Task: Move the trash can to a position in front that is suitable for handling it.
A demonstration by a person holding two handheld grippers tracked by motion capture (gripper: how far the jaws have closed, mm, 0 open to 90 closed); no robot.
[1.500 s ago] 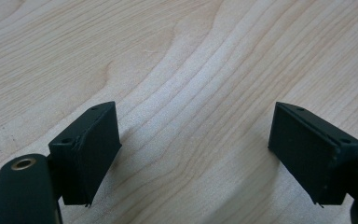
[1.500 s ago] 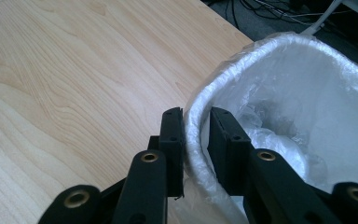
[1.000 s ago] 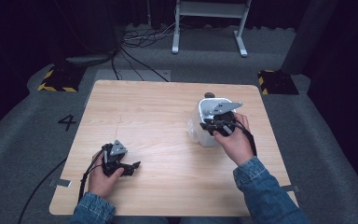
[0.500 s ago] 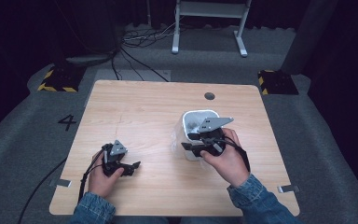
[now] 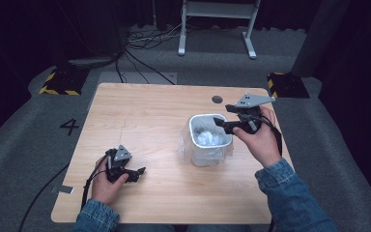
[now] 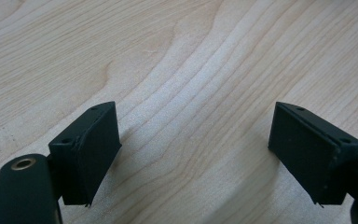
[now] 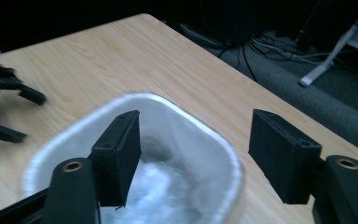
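Sitting mid-table (image 5: 140, 121), bin (image 5: 210, 145) just left of the right gripper (image 5: 228, 123), jaws spreading with nothing between; left gripper (image 5: 137, 173) resting open, well apart.

Blue denim sleeves (image 5: 290, 193) at the frame's bottom; each black two-jaw gripper (image 5: 125, 171) carries a grey triangular plate (image 5: 249, 100) and black cable (image 5: 89, 181).

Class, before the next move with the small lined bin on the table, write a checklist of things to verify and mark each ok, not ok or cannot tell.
1. Bin upright on the table: ok.
2. Plastic liner seated over the rim all round: cannot tell.
3. Right gripper free of the bin, its jaws just opened with nothing between them: ok.
4. Left gripper open, resting on bare wood: ok.
5. Bin away from the table edges: ok.
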